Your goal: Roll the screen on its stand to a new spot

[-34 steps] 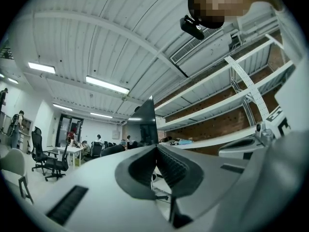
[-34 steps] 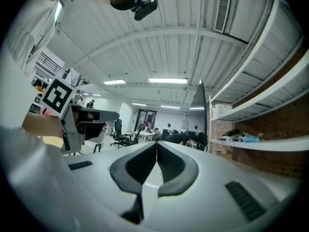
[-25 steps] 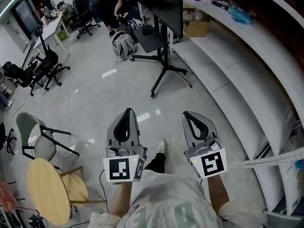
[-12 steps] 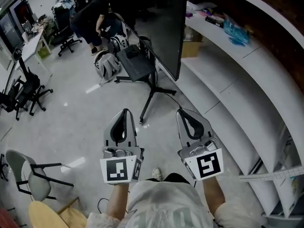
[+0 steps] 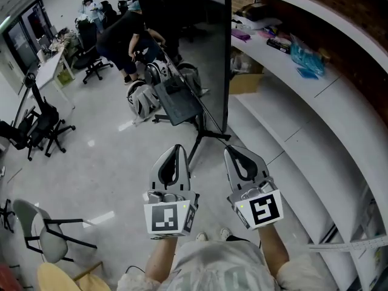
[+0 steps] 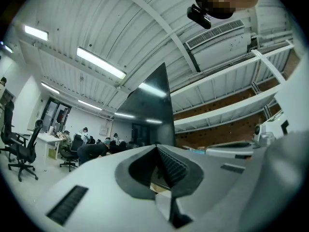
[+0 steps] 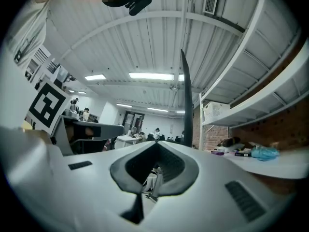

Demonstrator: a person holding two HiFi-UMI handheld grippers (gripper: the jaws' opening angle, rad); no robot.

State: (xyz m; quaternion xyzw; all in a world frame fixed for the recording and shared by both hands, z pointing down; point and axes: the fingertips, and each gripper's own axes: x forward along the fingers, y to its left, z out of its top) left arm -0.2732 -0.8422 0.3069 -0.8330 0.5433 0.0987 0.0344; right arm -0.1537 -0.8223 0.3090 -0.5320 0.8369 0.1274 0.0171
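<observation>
The left gripper (image 5: 176, 149) has its fingers (image 6: 174, 166) pressed together with nothing between them. The right gripper (image 5: 234, 152) is likewise closed and empty, its fingers meeting in a tight seam in the right gripper view. Both are held out in front of the person's chest, side by side and about level, with their tips pointing forward toward the stand (image 5: 205, 132). Each marker cube faces up at the head camera, and bare forearms reach in from the bottom edge. Neither gripper touches the stand or the screen (image 5: 203, 47). The screen, a tall dark panel, stands just ahead of them on its stand on the floor (image 5: 109, 156), seen nearly edge-on from the right gripper view, with a dark tray (image 5: 177, 100) fixed to the pole. White curved shelves (image 5: 315, 108) run along the right. A person (image 5: 124, 32) bends over beyond the screen, near a backpack (image 5: 140, 100)
</observation>
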